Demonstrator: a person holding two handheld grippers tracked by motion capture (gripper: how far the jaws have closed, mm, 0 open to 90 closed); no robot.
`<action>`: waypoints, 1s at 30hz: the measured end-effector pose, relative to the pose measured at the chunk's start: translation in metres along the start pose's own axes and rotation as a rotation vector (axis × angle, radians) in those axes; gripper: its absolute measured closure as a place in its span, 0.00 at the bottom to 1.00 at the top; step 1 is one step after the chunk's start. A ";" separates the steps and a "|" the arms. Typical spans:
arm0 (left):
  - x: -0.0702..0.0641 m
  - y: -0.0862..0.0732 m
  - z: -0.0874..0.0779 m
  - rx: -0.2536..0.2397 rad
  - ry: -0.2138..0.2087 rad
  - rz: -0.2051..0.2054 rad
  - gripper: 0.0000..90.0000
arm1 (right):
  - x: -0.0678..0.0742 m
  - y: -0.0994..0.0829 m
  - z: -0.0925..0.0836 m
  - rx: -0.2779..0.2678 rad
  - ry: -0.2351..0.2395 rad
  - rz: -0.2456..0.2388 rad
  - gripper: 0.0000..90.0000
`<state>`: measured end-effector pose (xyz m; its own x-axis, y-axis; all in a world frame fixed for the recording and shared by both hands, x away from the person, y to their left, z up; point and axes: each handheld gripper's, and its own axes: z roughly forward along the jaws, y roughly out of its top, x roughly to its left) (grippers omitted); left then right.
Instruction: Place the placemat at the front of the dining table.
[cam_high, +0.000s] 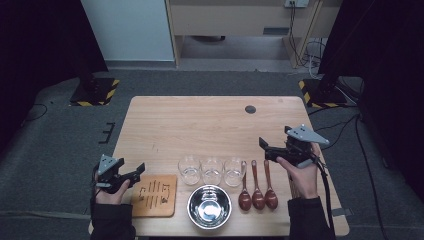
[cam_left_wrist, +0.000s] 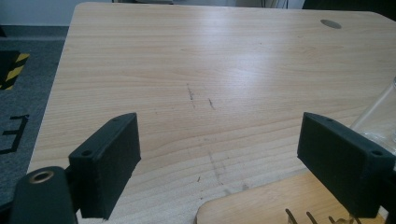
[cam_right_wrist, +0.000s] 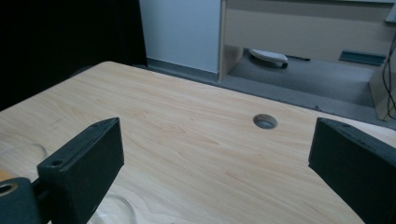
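The left gripper (cam_high: 134, 176) is hovering low over the near left part of the worktop (cam_high: 200, 125), its jaws standing released with bare wood between them. In the left gripper view, the rounded corner of the wooden board (cam_left_wrist: 261, 207) is lying just below and between the jaws, closer to the right-hand jaw, and a sliver of clear glass (cam_left_wrist: 380, 116) is showing just beyond that same jaw.

The right gripper (cam_high: 265, 148) is being held above the near right part of the worktop, its jaws also released and grasping nothing. In the high view, the three wooden spoons (cam_high: 257, 192) are lying side by side just beneath and nearer than those jaws, and the three glasses (cam_high: 212, 170) are standing in a row beside them, off the jaw tips toward the left gripper. The steel bowl (cam_high: 209, 206) is sitting between the two grippers, nearer the person than either pair of jaws. In the right gripper view, the round cable hole (cam_right_wrist: 265, 121) is lying ahead, between the jaws.
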<state>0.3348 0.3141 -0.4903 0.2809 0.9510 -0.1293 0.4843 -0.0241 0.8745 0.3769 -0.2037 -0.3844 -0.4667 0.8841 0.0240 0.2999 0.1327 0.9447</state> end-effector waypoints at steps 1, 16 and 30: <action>0.000 0.000 0.000 0.001 -0.001 0.000 0.14 | 0.004 0.002 0.001 -0.006 0.007 -0.002 0.04; 0.002 0.000 0.000 -0.001 -0.007 -0.007 0.13 | 0.051 0.024 0.025 -0.025 0.049 -0.071 0.04; 0.002 -0.001 0.002 0.003 -0.011 -0.009 0.13 | 0.103 0.034 0.046 -0.021 0.095 -0.126 0.04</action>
<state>0.3365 0.3155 -0.4919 0.2851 0.9478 -0.1425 0.4891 -0.0160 0.8721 0.3771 -0.0879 -0.3645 -0.5762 0.8147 -0.0656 0.2166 0.2296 0.9489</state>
